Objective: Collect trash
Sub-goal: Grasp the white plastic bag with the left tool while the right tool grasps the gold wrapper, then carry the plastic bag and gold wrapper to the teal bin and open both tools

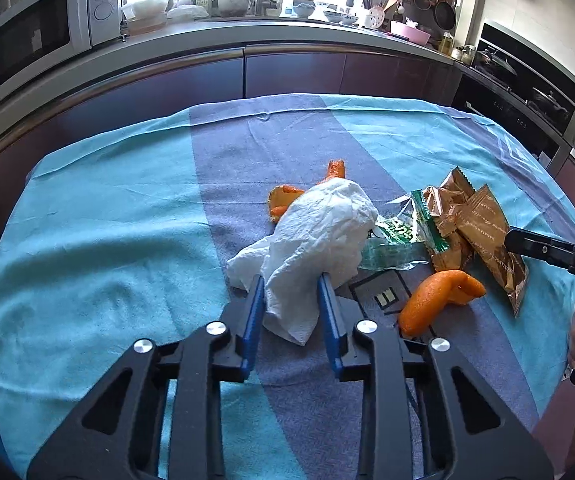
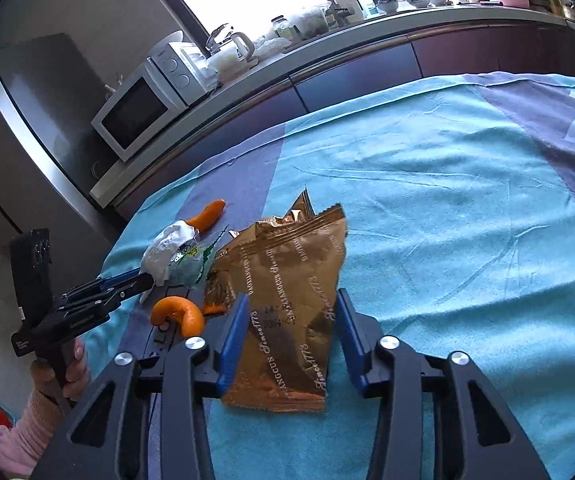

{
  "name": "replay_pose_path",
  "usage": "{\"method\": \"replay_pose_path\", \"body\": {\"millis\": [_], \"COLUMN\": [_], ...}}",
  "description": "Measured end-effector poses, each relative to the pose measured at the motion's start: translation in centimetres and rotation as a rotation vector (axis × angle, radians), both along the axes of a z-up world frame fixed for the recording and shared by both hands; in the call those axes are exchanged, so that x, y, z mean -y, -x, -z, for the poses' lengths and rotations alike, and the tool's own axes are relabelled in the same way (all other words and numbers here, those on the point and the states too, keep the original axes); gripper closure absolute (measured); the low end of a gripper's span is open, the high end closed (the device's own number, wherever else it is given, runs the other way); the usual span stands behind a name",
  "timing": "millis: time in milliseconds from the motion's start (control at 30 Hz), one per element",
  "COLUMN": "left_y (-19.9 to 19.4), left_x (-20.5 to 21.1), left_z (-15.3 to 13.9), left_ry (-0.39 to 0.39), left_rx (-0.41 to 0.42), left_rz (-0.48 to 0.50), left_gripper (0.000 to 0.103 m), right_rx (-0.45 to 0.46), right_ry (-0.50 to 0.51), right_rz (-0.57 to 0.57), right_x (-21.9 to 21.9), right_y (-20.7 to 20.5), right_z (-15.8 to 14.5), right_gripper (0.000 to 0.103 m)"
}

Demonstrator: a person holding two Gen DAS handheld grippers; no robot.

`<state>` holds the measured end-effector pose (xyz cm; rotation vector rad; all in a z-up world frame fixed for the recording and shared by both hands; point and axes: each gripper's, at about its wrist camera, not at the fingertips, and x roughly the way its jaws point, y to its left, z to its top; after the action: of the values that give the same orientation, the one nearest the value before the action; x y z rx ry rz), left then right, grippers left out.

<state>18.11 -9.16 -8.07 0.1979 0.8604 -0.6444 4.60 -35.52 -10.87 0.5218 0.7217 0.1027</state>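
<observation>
Trash sits mid-desk (image 1: pixel 87 208) on the blue cloth. Left gripper (image 1: pixel 291 286) jaws spread around the crumpled tissue (image 1: pixel 319 232), right gripper (image 2: pixel 289 304) jaws spread around the gold wrapper (image 2: pixel 287 280), apparently both lined up to pinch. Orange peel (image 1: pixel 435 296) lies between them.

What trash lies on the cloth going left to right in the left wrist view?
Tissue → green wrapper → gold wrapper. The orange peels are scattered between these, so their place in the order is unclear.
</observation>
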Motion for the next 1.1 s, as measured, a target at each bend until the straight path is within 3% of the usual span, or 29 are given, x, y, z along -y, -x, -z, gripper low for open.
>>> {"method": "replay_pose_path", "body": {"millis": [67, 167, 267, 700, 1100], "left_y": [0.1, 0.5, 1.0, 3.7, 6.2], "left_x": [-0.2, -0.5, -1.0, -5.6, -11.2], "left_z": [-0.1, -0.3, -0.6, -3.3, -5.4], "left_ry": [0.010, 0.025, 0.044, 0.141, 0.196], "left_rx": [0.001, 0.006, 0.018, 0.071, 0.111], "left_rz": [0.003, 0.007, 0.000, -0.053, -0.119], "left_gripper": [0.087, 0.096, 0.100, 0.100, 0.100], "right_rx": [0.006, 0.018, 0.037, 0.096, 0.200], "right_ry": [-0.015, -0.020, -0.020, 0.000, 0.018], "right_rz": [-0.005, -0.011, -0.023, -0.072, -0.101], "right_x": [0.0, -0.1, -0.5, -2.0, -3.5], "right_y": [0.3, 0.7, 1.1, 2.1, 2.7], "right_z": [0.0, -0.1, -0.5, -2.5, -6.3], "right_gripper": [0.083, 0.096, 0.099, 0.101, 0.102]}}
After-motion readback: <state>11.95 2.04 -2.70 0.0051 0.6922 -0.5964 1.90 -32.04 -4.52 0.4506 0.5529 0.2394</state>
